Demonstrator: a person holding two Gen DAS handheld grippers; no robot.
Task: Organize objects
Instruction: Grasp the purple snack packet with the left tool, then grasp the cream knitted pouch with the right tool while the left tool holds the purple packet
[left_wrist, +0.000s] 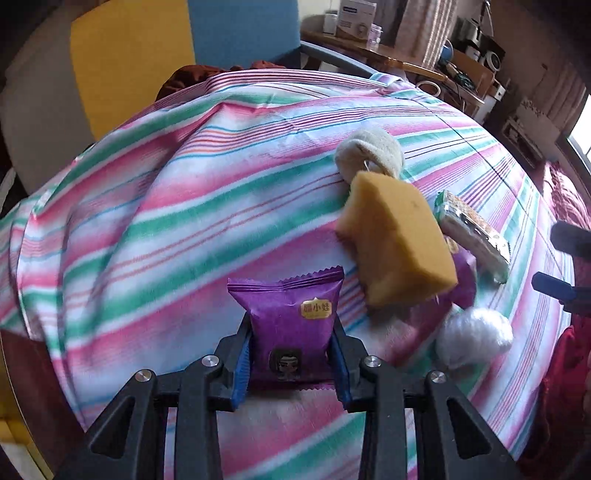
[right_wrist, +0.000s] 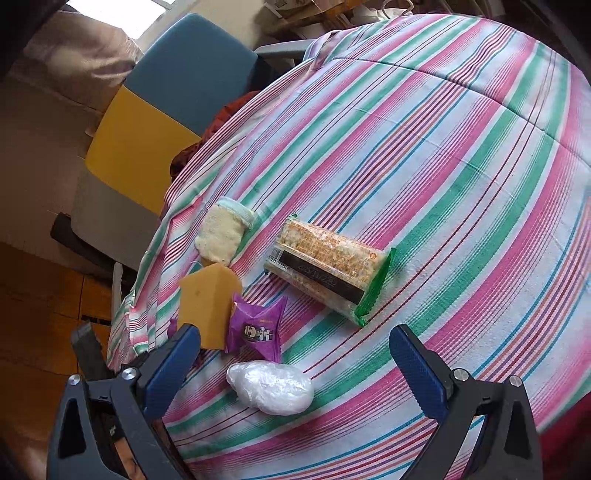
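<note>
Left wrist view: the left hand-held gripper (left_wrist: 291, 354), lower centre, pinches a purple snack packet (left_wrist: 288, 325) above the striped table (left_wrist: 184, 221), its slick, puffy wrapper liable to slip, while the right hand-held gripper (right_wrist: 295, 369) gapes empty over the cluster.

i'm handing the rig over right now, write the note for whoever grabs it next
Left tongs: shut on a purple snack packet.
Right tongs: open and holding nothing, above the white plastic ball.
On the striped cloth, clustered together: yellow sponge, a second purple packet touching the sponge, cream sock, green-edged cracker pack, the plastic ball.
Done: one purple packet gripped. No sorted arrangement is visible yet.
Left: place the held packet, then deal with the other five things. No bin or tray is visible, so where they go is unclear.
</note>
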